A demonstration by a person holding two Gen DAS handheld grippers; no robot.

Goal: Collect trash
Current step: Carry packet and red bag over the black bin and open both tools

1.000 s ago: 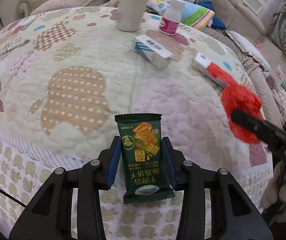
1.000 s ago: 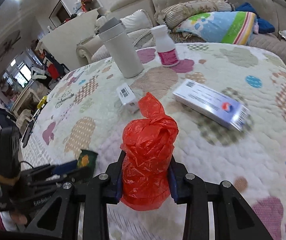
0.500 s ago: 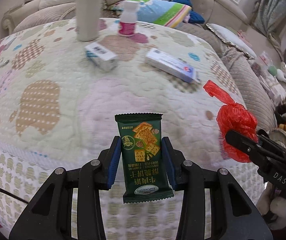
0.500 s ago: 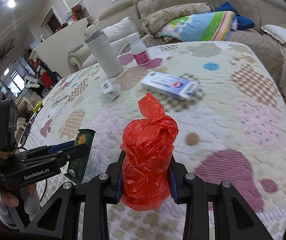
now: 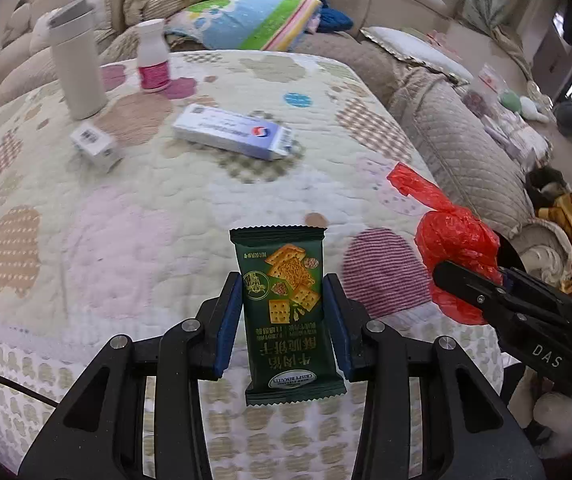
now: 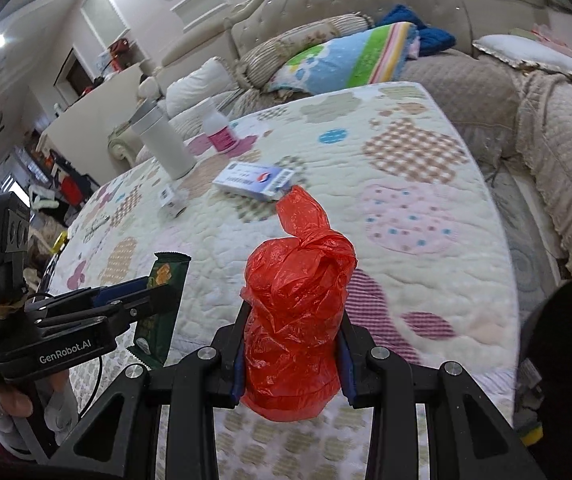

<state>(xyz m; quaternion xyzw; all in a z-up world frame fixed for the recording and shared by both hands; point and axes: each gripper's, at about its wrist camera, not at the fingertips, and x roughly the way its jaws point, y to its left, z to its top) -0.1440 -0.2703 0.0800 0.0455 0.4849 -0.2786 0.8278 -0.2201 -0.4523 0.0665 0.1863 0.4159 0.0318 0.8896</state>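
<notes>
My left gripper (image 5: 283,320) is shut on a dark green biscuit packet (image 5: 288,312), held upright above the near edge of the quilted table (image 5: 125,208). My right gripper (image 6: 292,356) is shut on a knotted red plastic bag (image 6: 296,316), held off the table's near right corner. The red bag also shows at the right of the left wrist view (image 5: 456,256). The green packet in the left gripper shows at the left of the right wrist view (image 6: 161,304).
On the table stand a white thermos (image 5: 75,68), a white bottle with a pink label (image 5: 153,60), a small white box (image 5: 95,146) and a long blue-white box (image 5: 231,132). Sofas with cushions (image 5: 245,20) ring the table. A dark round object (image 6: 566,352) sits low right.
Both grippers have swung to the right and drawn back from the table with their loads. The boxes and bottles now lie further away and to the left.
</notes>
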